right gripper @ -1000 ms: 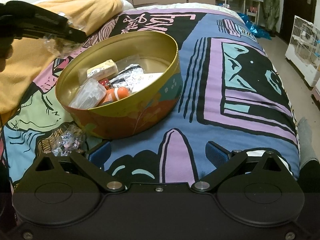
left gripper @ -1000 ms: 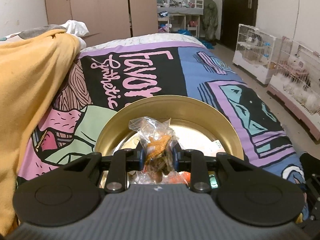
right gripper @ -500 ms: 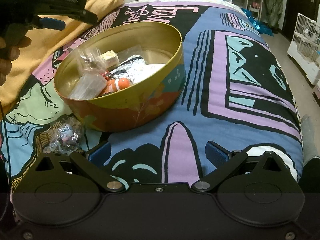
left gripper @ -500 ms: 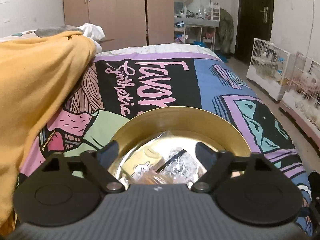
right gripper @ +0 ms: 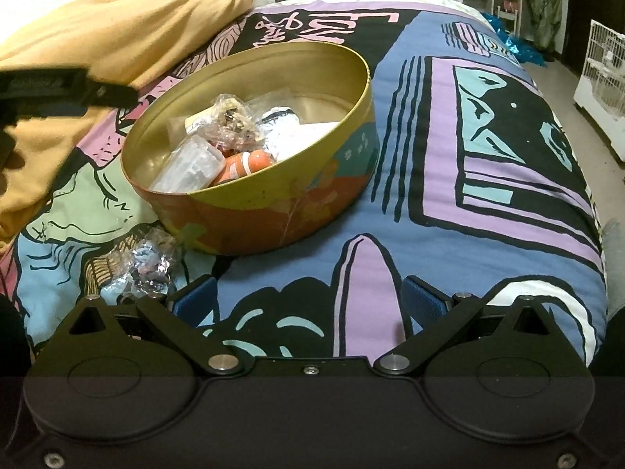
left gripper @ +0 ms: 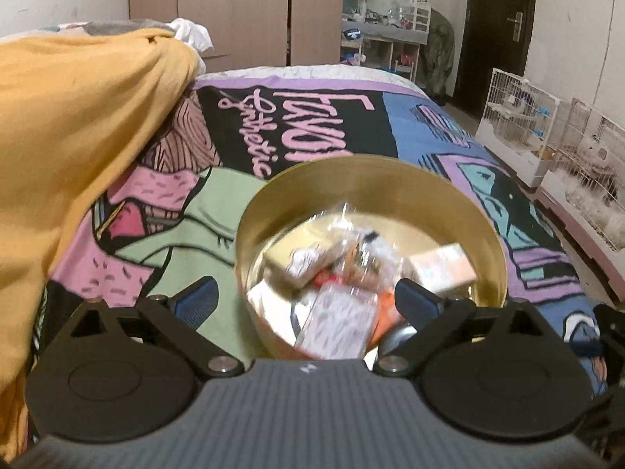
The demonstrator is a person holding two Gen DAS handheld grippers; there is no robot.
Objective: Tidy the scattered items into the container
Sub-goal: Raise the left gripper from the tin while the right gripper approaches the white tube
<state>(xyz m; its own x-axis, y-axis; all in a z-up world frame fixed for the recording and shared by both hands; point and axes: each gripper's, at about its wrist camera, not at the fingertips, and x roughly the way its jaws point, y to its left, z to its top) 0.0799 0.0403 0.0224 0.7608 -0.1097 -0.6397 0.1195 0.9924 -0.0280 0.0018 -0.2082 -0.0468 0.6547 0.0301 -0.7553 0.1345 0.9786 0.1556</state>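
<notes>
While the left gripper (left gripper: 304, 299) hangs above the near rim of the round tin (left gripper: 390, 179), its jaws are opening wide and hold nothing; the blurred packets (left gripper: 340, 269) lie inside the tin. Only the right wrist view shows the crinkled clear wrapper (right gripper: 146, 262) on the bed (right gripper: 449, 211), just beside the tin's painted wall. The right gripper (right gripper: 310, 303), near this wrapper, has wide empty jaws.

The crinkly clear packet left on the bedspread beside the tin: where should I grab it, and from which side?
Pinch the clear packet across its bunched middle, coming straight down from above. It lies crumpled and low on the soft bedspread, close to the tin, so a side approach looks blocked.
</notes>
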